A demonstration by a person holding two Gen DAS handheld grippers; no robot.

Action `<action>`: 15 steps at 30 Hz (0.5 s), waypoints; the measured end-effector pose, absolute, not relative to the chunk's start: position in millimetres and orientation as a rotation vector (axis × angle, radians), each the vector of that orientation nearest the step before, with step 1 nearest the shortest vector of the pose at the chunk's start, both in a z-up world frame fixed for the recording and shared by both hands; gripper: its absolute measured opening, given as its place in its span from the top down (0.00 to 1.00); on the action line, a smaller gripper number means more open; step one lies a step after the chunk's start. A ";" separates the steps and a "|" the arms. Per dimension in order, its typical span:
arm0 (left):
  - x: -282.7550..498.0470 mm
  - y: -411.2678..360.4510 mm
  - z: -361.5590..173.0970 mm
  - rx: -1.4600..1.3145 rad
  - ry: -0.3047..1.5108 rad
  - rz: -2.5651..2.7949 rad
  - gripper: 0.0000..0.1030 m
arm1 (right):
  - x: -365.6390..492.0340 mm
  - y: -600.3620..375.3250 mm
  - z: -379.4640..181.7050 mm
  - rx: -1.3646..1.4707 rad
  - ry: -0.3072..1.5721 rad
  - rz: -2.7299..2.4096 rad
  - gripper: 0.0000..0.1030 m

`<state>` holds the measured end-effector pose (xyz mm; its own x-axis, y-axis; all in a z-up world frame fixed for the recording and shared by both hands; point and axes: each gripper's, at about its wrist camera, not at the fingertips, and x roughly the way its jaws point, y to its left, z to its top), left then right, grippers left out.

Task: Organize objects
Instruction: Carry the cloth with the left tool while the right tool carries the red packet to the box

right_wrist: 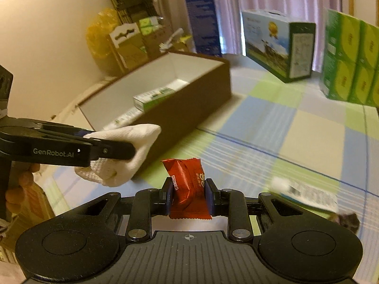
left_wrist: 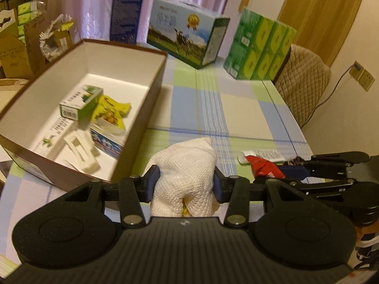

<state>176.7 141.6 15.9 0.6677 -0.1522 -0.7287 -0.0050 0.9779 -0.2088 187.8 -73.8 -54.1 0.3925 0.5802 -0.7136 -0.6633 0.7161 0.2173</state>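
Note:
My left gripper is shut on a white mesh-wrapped bundle, held above the checked tablecloth just right of the brown box. In the right wrist view the same white bundle hangs in the left gripper in front of the brown box. My right gripper is shut on a red snack packet, which stands upright between the pads. The box holds a green carton, a yellow packet, a blue-white carton and white plastic pieces.
A white tube lies on the cloth to the right. At the table's back stand a cow-print carton, a green tissue pack and a tall blue box. A quilted chair back is on the right, cardboard boxes on the left.

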 end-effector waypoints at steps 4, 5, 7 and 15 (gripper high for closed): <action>173.8 161.2 25.2 -0.206 0.815 -0.067 0.60 | 185.5 -49.7 -46.4 -0.098 0.843 0.819 0.76; 173.1 166.7 26.9 -0.208 0.811 -0.062 0.60 | 185.1 -44.0 -45.2 -0.095 0.842 0.823 0.76; 172.7 177.3 30.0 -0.210 0.806 -0.056 0.60 | 185.3 -30.9 -42.8 -0.089 0.838 0.832 0.76; 176.5 220.5 37.8 -0.205 0.791 -0.035 0.60 | 188.3 23.1 -39.3 -0.068 0.838 0.870 0.76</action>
<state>176.5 220.5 37.8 0.7039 -0.1075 -0.7021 -0.0457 0.9796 -0.1959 188.3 23.1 -39.3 0.3552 0.6475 -0.6742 -0.6982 0.6633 0.2692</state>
